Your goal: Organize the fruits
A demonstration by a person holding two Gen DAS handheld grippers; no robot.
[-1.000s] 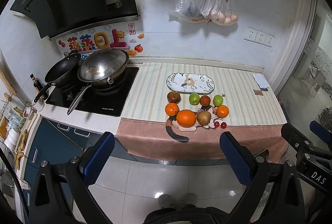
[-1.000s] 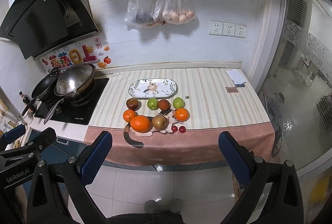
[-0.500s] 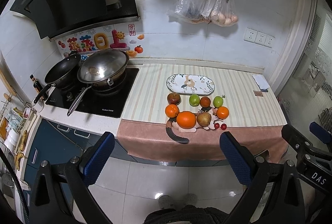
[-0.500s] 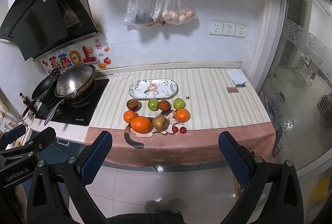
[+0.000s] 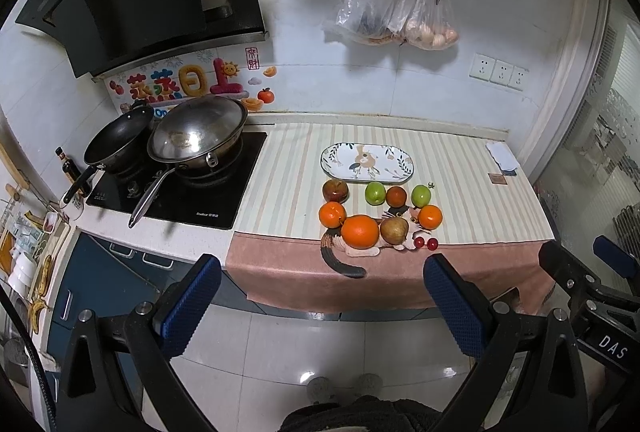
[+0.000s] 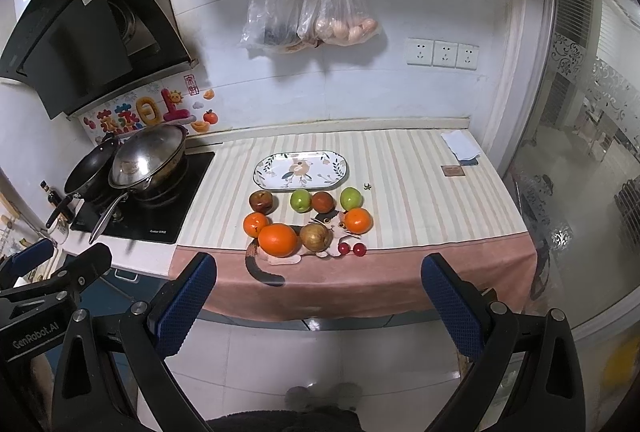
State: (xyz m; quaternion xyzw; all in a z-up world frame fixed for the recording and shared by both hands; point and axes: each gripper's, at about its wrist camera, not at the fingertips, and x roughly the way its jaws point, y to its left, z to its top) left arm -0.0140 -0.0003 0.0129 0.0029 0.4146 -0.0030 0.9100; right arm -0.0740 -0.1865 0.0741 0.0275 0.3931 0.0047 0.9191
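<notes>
On the striped counter cloth, a cluster of fruit lies just in front of an oval white plate with a leaf pattern (image 5: 366,161), which holds no fruit.

Both grippers hang over the tiled floor, well short of the counter: the left gripper (image 5: 320,306) and the right gripper (image 6: 320,302) each have their blue-padded fingers spread wide apart, gripping nothing. Nearest the plate sit a dark red apple (image 6: 261,201), a green apple (image 6: 301,200), a reddish-brown round fruit (image 6: 322,201) and a second green apple (image 6: 351,198). Closer to the cloth's pink edge are a small orange (image 6: 255,224), a large orange (image 6: 278,240), a brown pear (image 6: 316,237), another small orange (image 6: 358,220) and two red cherries (image 6: 352,249).
</notes>
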